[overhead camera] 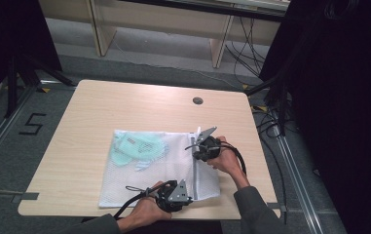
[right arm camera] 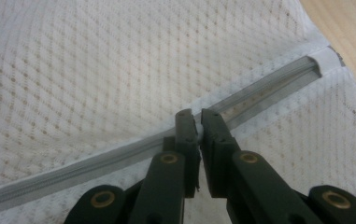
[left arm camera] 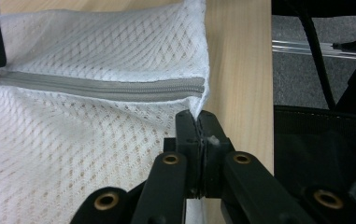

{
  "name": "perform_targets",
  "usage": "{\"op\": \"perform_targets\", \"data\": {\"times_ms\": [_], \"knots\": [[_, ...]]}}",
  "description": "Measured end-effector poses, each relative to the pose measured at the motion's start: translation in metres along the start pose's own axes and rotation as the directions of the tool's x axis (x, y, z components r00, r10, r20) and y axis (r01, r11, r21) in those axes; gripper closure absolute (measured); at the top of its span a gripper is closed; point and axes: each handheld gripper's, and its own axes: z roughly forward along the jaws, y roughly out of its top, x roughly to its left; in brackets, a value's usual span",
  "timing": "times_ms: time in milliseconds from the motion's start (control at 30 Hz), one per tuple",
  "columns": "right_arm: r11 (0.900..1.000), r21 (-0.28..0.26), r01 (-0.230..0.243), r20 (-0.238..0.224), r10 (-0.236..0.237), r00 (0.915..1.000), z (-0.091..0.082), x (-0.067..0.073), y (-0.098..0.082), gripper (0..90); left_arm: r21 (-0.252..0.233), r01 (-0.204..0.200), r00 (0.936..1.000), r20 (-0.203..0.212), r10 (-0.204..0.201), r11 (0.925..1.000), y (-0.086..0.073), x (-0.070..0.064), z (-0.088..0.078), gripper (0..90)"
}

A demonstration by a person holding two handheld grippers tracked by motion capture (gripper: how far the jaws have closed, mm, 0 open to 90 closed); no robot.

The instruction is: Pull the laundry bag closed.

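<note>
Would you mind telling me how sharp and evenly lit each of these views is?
High view: soft, the wooden table evenly lit, dark at both sides. Left gripper view: the mesh bag and its zipper crisp. Right gripper view: nearby mesh slightly soft, no glare.

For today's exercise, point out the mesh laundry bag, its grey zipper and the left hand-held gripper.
mesh laundry bag [overhead camera: 124, 180]: high view, bare white mesh near its front left corner.
grey zipper [left arm camera: 101, 87]: left gripper view, middle of the closed teeth.
left hand-held gripper [left arm camera: 197, 122]: left gripper view, between its fingertips.

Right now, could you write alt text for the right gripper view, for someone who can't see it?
The right gripper, two black jaws shut, pinches the grey zipper of a white mesh laundry bag. Beyond the jaws the zipper gapes open towards its end, with the wooden table behind.
</note>
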Motion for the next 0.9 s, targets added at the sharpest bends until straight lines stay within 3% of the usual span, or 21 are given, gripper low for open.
{"op": "perform_targets", "data": {"times_ms": [133,167,267,333,367,567,600,733,900], "knots": [[1.000,-0.003,-0.005,0.006,0.005,1.0000,0.002,-0.004,0.001,86.6,-0.002,0.012,0.9999,-0.001,-0.012,0.9999,0.000,0.001,0.000,88.5],[0.999,0.002,-0.034,0.006,0.034,0.9994,0.001,-0.004,0.001,86.7,0.002,0.012,0.9999,-0.002,-0.012,0.9999,0.000,0.002,-0.001,88.4],[1.000,-0.012,-0.014,0.008,0.014,0.9999,0.003,-0.008,0.000,86.6,-0.005,0.020,0.9998,0.000,-0.020,0.9998,0.000,0.002,0.000,88.4],[0.999,-0.002,-0.041,0.009,0.041,0.9991,0.001,-0.007,0.002,86.6,0.003,0.010,0.9999,0.000,-0.010,0.9999,0.000,0.002,0.000,88.4],[1.000,-0.018,-0.007,0.018,0.008,0.9998,0.001,-0.010,0.003,86.6,-0.004,0.014,0.9999,-0.003,-0.014,0.9999,0.000,0.001,0.000,88.4],[0.999,-0.009,-0.037,0.028,0.038,0.9989,0.002,-0.011,0.004,86.6,0.006,0.007,1.0000,0.005,-0.007,1.0000,0.000,0.002,0.000,88.4],[1.000,-0.011,-0.028,0.026,0.029,0.9993,0.002,-0.012,0.005,86.6,-0.013,0.019,0.9997,0.014,-0.019,0.9997,-0.001,0.001,0.001,88.4],[0.999,-0.013,-0.041,0.036,0.042,0.9985,0.003,-0.015,0.004,86.6,-0.005,0.020,0.9997,0.014,-0.020,0.9998,-0.001,0.000,0.000,88.5],[0.999,-0.021,-0.024,0.040,0.025,0.9989,0.005,-0.019,0.006,86.6,0.000,0.025,0.9995,0.019,-0.025,0.9997,-0.002,-0.001,0.000,88.5]]}}
